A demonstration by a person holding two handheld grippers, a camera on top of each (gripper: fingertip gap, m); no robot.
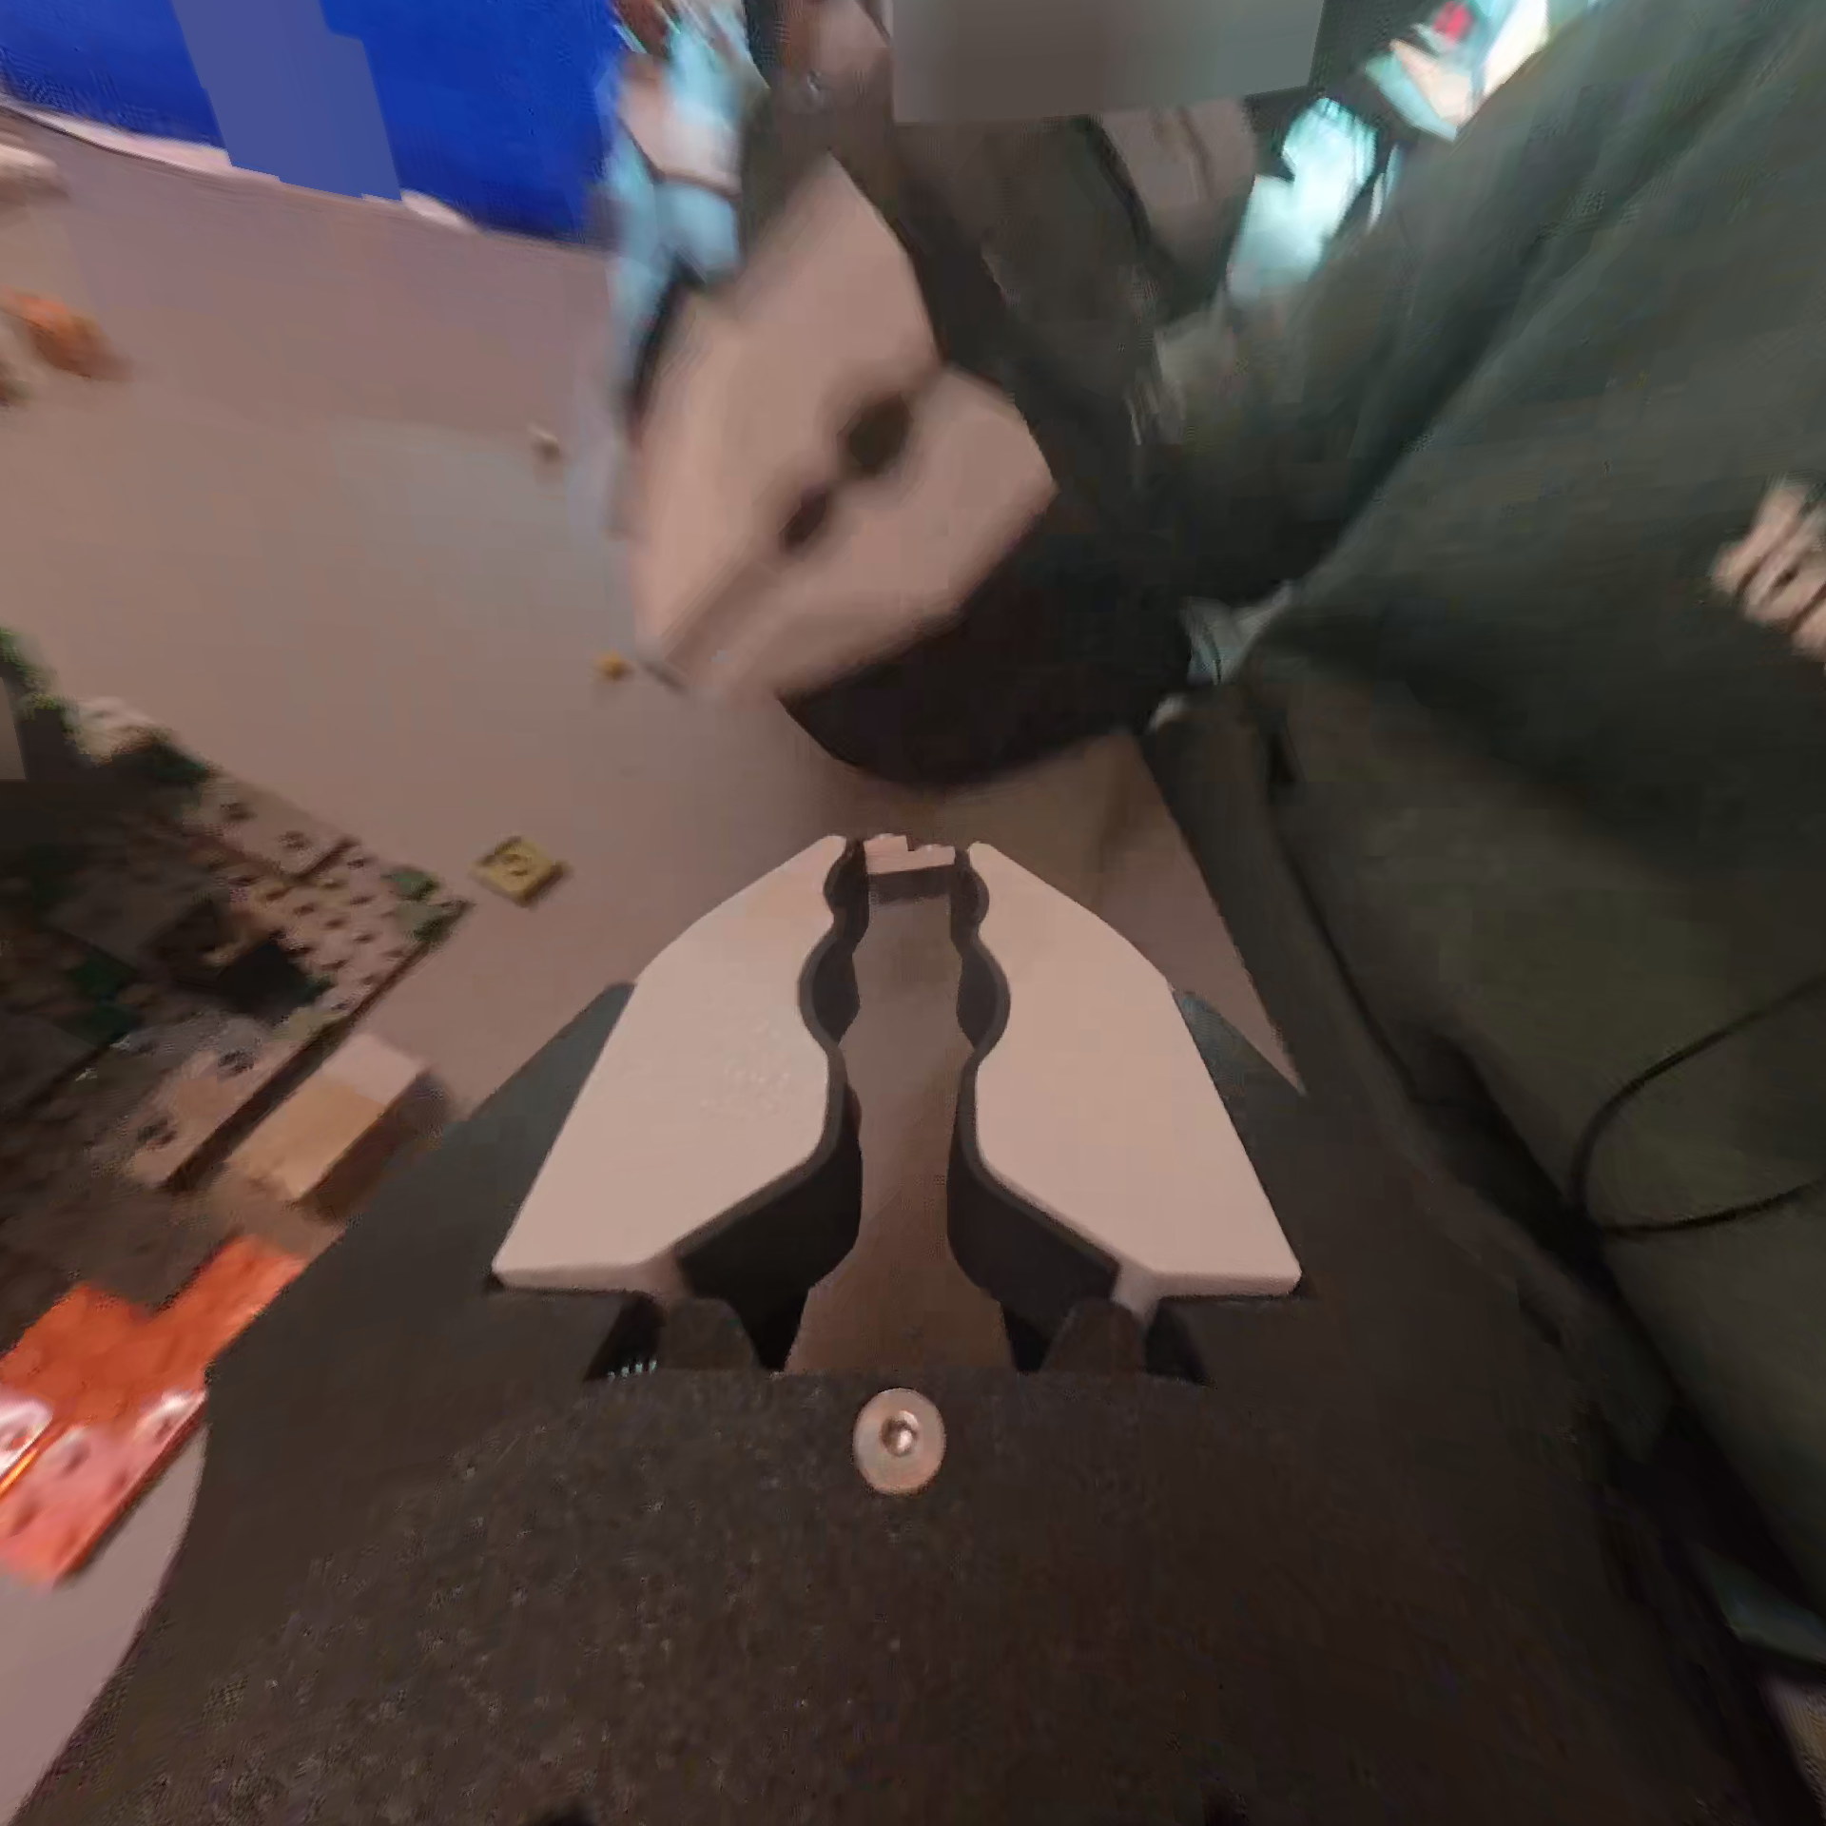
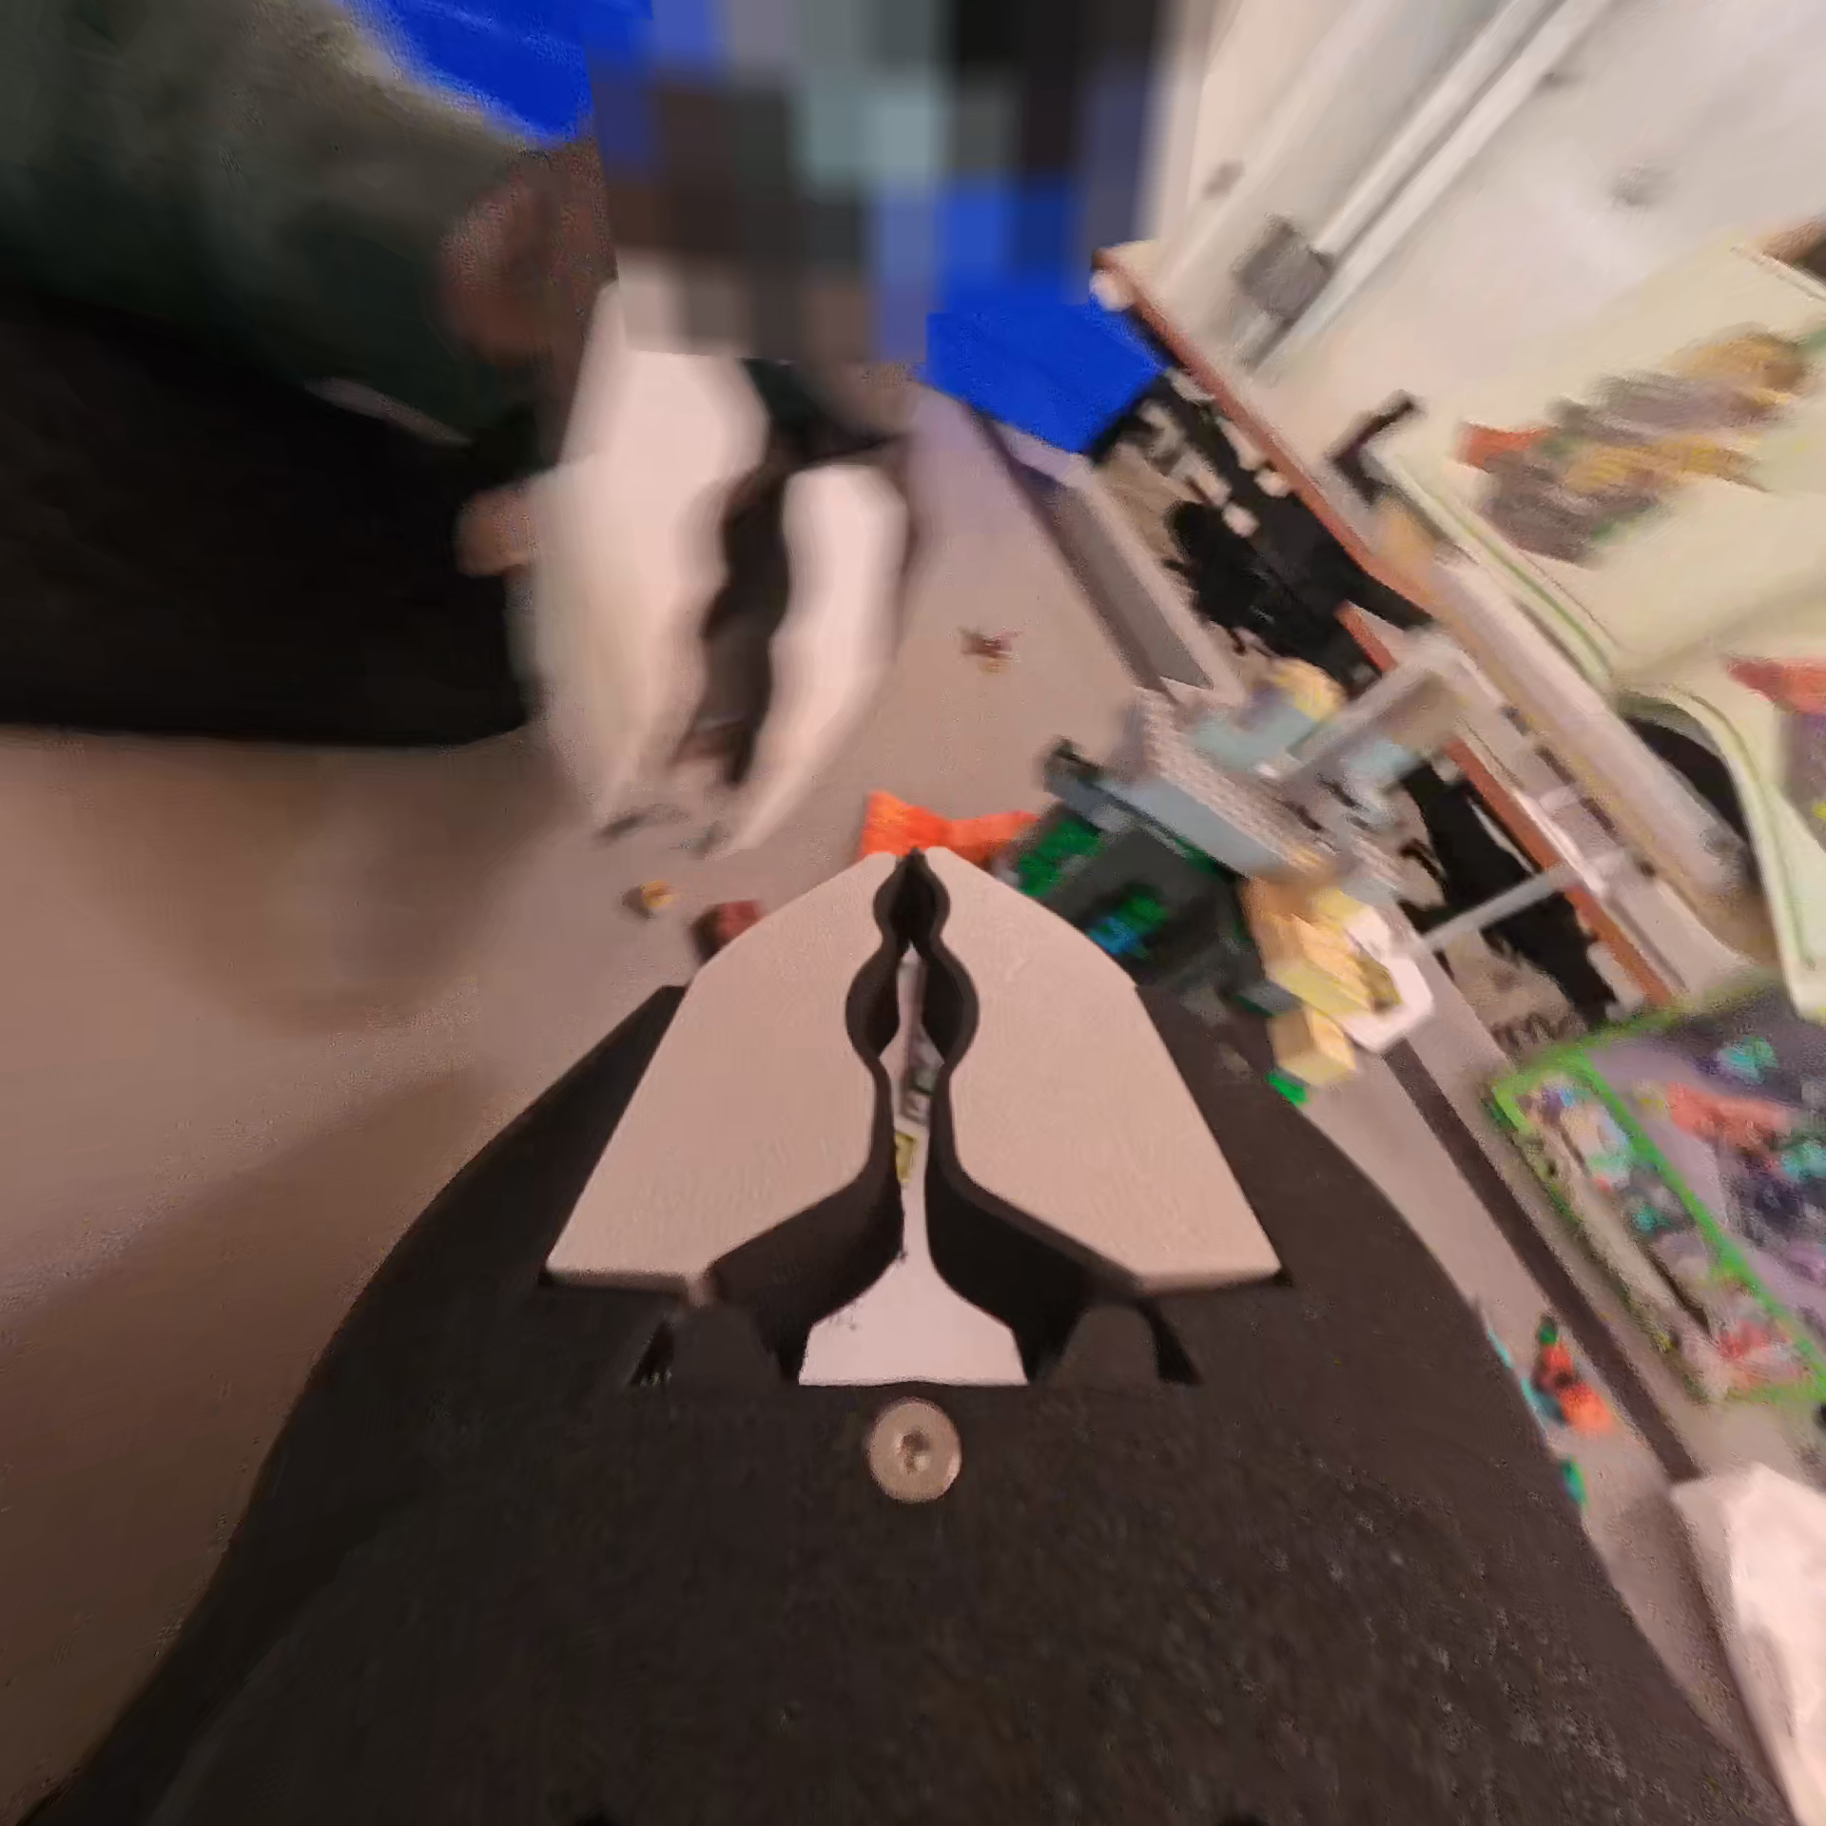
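Note:
In the left wrist view my left gripper [image 1: 909, 870] is shut on a small pale brick piece [image 1: 907, 858] with a dark underside, which spans the gap between the two fingertips above the grey table [image 1: 346, 543]. My right gripper shows blurred just beyond it [image 1: 840, 474]. In the right wrist view my right gripper [image 2: 914, 862] is shut, its fingertips meeting above the table in front of an orange piece [image 2: 939, 825]. The left gripper shows blurred to the left of it [image 2: 711, 613].
A studded brick build [image 1: 198, 939], an orange plate [image 1: 99, 1383], a tan block [image 1: 336, 1117] and a yellow tile [image 1: 519, 870] lie at the left. A person's dark green clothing [image 1: 1532, 593] fills the right. In the right wrist view, a brick build [image 2: 1235, 820], a booklet [image 2: 1680, 1186] and small loose pieces [image 2: 731, 924]. Spacing between my two grippers at the tips: around 5 cm. The yellow tile [image 1: 519, 870] lies around 10 cm away from my right fingertips.

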